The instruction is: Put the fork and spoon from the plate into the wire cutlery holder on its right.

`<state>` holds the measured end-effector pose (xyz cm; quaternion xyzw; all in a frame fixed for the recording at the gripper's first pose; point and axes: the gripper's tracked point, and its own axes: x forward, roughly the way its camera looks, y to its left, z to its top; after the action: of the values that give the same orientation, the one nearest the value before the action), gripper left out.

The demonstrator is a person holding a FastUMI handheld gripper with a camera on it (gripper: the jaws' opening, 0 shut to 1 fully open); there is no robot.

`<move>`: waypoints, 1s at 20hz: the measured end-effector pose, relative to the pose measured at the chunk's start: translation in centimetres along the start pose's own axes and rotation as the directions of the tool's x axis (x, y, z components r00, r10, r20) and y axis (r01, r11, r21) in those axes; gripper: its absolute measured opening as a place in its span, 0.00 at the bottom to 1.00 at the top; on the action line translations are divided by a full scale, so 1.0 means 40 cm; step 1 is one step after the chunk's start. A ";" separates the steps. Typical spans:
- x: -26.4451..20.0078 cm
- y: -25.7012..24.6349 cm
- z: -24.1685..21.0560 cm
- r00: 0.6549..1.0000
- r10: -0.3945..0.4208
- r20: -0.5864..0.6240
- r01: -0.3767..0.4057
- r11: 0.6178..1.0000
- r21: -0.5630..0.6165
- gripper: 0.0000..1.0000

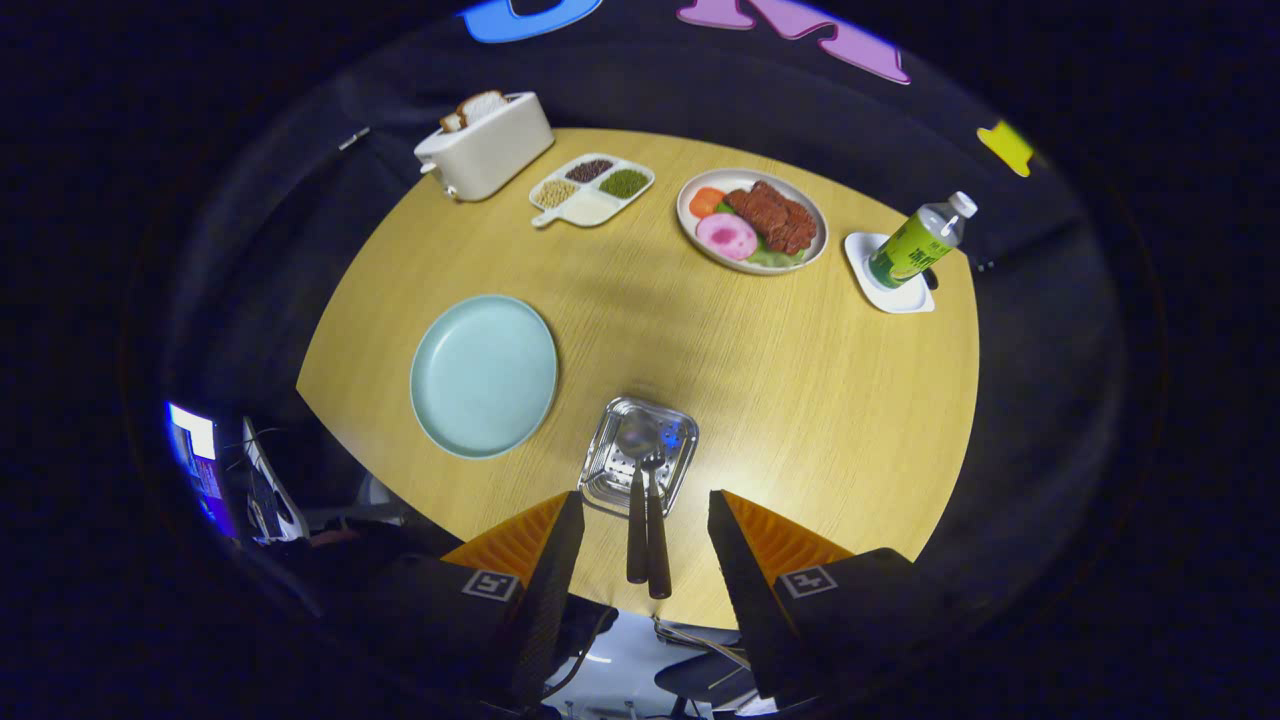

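Round wooden table [800, 400], seen from above my gripper [646, 535]

My fingers stand apart, pressing on nothing; between them rise two dark handles, fork [657, 530] and spoon [636, 500], heads down in the wire cutlery holder [610, 475] just ahead; left of the holder, a pale blue plate [484, 375], bare; beyond, a white toaster [485, 147] with bread, a divided dish of grains [592, 188], a plate of food [752, 221]; far right, a green bottle [918, 243] on a white coaster [900, 298].
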<state>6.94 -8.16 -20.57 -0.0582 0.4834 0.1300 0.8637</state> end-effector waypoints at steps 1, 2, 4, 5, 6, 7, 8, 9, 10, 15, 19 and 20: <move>-0.024 -0.008 0.015 0.998 -0.018 0.065 0.017 1.000 0.005 0.84; -0.050 -0.014 0.028 0.991 -0.033 0.132 0.032 0.999 0.011 0.87; -0.101 -0.020 0.062 0.962 -0.063 0.267 0.060 0.998 0.017 0.97; -0.133 -0.024 0.082 0.939 -0.085 0.334 0.082 0.996 0.021 1.00; -0.167 -0.039 0.104 0.912 -0.101 0.398 0.100 0.995 0.024 1.00; -0.198 -0.046 0.125 0.883 -0.109 0.456 0.111 0.994 0.023 0.99; -0.222 -0.046 0.136 0.855 -0.113 0.507 0.120 0.993 0.019 0.98; -0.252 -0.039 0.145 0.825 -0.108 0.554 0.125 0.992 0.007 0.98; -0.280 -0.038 0.153 0.798 -0.105 0.593 0.133 0.991 -0.004 0.98; -0.406 -0.050 0.178 0.652 -0.072 0.755 0.137 0.990 -0.024 0.99; -0.447 -0.081 0.182 0.613 -0.041 0.789 0.125 0.991 -0.046 0.98; -0.451 -0.086 0.181 0.611 -0.030 0.791 0.111 0.993 -0.048 0.98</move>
<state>4.86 -12.87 -1.50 -0.0541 0.0452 0.1304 0.9889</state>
